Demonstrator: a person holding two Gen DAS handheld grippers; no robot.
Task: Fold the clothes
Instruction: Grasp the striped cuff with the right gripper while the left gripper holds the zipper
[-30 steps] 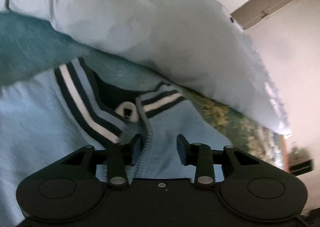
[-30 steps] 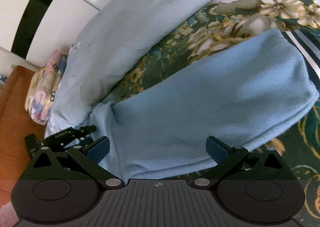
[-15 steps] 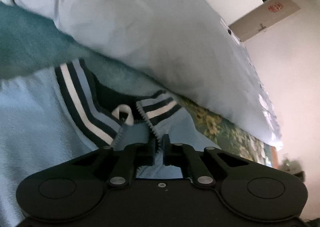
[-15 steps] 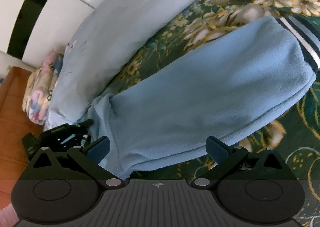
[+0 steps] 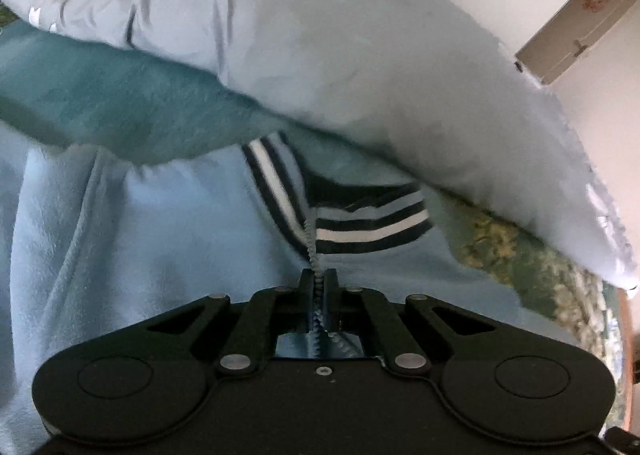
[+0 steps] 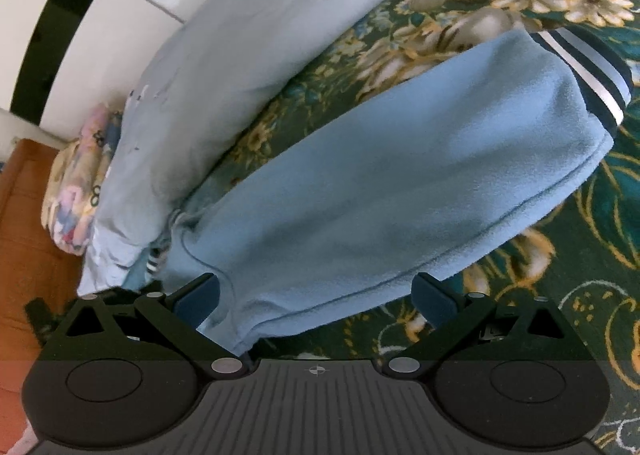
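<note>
A light blue fleece jacket (image 5: 160, 235) with a navy-and-white striped collar (image 5: 360, 223) lies on a green floral bedspread (image 6: 580, 247). My left gripper (image 5: 319, 279) is shut on the jacket's zipper edge just below the collar, with the zipper teeth pinched between its pads. In the right wrist view one sleeve (image 6: 400, 183) of the jacket stretches away to its striped cuff (image 6: 584, 67). My right gripper (image 6: 316, 291) stands open above the sleeve's near end, its blue pads apart on either side of the cloth without touching it.
A pale blue quilt (image 5: 360, 55) is bunched along the far side of the jacket, and a teal blanket (image 5: 120, 107) lies under it. A floral pillow (image 6: 76, 191) sits by the wooden headboard (image 6: 20, 223). White wardrobe doors (image 6: 100, 15) stand behind.
My left gripper closed on the zipper edge below the collar and then drew it across, so the collar halves now meet. The right gripper stayed open over the sleeve.
</note>
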